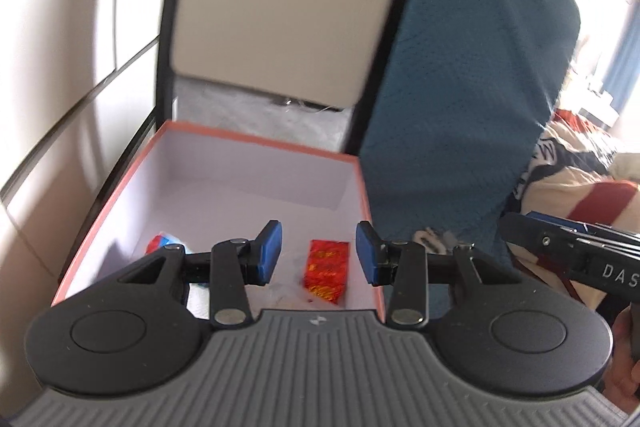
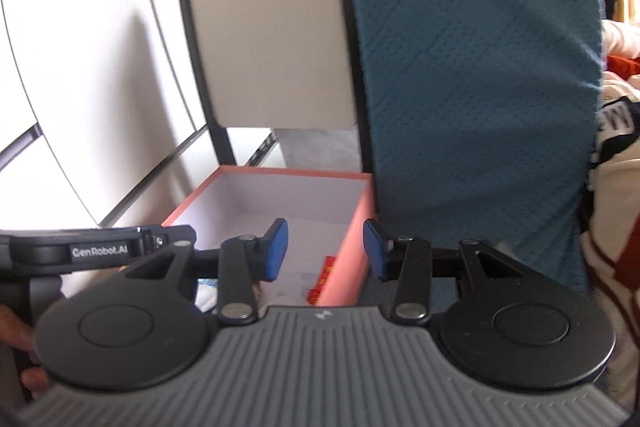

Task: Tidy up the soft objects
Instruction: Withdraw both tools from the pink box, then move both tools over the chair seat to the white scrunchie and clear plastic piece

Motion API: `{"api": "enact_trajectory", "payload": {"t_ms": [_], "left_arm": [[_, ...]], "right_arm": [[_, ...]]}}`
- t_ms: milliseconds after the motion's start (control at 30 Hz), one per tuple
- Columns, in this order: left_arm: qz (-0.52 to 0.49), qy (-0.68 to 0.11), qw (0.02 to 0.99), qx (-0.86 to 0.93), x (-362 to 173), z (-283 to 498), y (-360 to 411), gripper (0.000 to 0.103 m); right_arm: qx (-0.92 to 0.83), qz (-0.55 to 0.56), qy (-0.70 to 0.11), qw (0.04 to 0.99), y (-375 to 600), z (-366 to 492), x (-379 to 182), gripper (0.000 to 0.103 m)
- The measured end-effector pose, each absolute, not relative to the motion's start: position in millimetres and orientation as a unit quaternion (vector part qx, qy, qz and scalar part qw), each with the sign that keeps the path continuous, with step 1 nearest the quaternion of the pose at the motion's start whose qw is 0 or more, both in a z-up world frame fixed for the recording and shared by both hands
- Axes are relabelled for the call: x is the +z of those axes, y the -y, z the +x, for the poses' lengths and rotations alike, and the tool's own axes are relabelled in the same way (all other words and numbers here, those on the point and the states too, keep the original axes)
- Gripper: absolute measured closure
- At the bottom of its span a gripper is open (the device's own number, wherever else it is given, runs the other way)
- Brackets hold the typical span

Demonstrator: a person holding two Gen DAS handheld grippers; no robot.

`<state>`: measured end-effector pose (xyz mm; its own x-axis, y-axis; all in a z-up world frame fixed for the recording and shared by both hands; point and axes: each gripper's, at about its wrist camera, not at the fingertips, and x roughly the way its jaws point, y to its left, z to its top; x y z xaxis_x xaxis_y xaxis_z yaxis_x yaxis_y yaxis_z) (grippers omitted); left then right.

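"GenRobot.AI" on left claw (image 2: 100, 251) body side; "DAS", cut off, on right claw (image 1: 616, 273) body side

Looks like somebody's bedroom at home

Rumpled striped bedding (image 1: 576, 195) is piled up on the right, a teal cloth (image 1: 472, 87) hangs over some tall piece of furniture, and a beige chair back (image 2: 272, 39) stands against white wardrobe-style panels (image 2: 80, 67). An open pink cardboard box (image 1: 120, 183) sits in the corner.
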<state>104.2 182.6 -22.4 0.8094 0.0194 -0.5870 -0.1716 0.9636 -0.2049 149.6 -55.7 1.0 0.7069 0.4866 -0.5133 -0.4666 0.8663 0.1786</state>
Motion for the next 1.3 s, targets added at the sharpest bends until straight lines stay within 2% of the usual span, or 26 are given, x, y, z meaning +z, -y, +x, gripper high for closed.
{"api": "enact_trajectory", "payload": {"t_ms": [400,900,1133,1300], "left_arm": [[-0.102,-0.301,0.948,0.000,-29.8,104.2,-110.9,0.056],[-0.082,-0.312,0.946,-0.027,-58.1,101.3,-28.8,0.056],[-0.102,-0.324,0.940,-0.034,-83.5,95.4,-8.1,0.056],[-0.047,-0.328,0.941,-0.067,-110.4,102.4,11.5,0.056]], "right_arm": [[0.211,0.023,-0.263,0.941,119.5,122.9,-4.0,0.059],[0.167,0.038,-0.293,0.941,193.9,105.3,-42.0,0.059],[0.155,0.034,-0.303,0.940,216.5,94.4,-62.9,0.059],[0.144,0.047,-0.317,0.936,227.5,98.9,-84.4,0.059]]}}
